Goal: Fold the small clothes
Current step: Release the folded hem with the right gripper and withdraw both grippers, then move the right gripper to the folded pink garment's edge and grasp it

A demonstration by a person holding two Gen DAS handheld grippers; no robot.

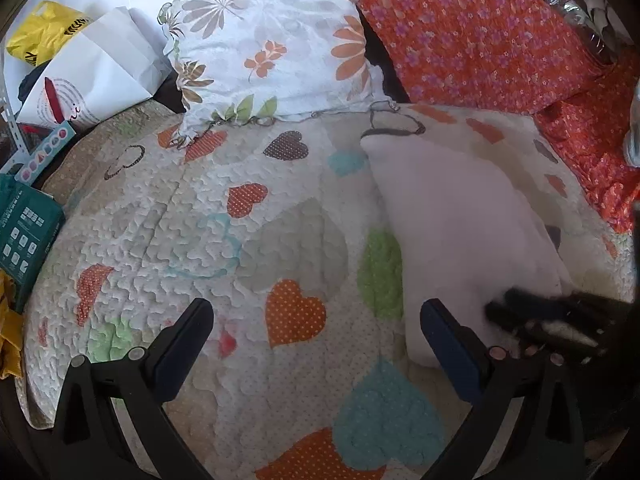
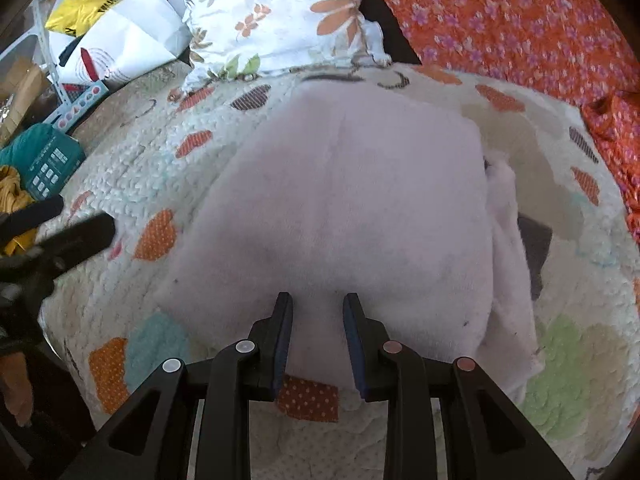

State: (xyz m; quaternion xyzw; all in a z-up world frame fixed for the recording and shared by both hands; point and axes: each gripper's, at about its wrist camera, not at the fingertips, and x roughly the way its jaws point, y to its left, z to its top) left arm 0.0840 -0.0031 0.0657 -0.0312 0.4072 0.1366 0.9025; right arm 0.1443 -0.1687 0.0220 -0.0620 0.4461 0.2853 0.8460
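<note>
A pale pink garment (image 2: pixel 352 208) lies folded flat on the heart-patterned quilt (image 2: pixel 132 168). In the left wrist view the garment (image 1: pixel 452 216) lies to the right. My right gripper (image 2: pixel 318 304) is over the garment's near edge, jaws partly open with a narrow gap, the cloth between them but not pinched. It shows blurred in the left wrist view (image 1: pixel 552 320). My left gripper (image 1: pixel 316 312) is wide open and empty above the quilt (image 1: pixel 240 240), left of the garment. It shows blurred at the left edge of the right wrist view (image 2: pixel 68 232).
A floral pillow (image 1: pixel 276 44) and an orange flowered cushion (image 1: pixel 476 36) lie at the back. A white paper bag (image 1: pixel 100 68), a yellow bag (image 1: pixel 44 32) and a green box (image 1: pixel 24 232) sit at the left.
</note>
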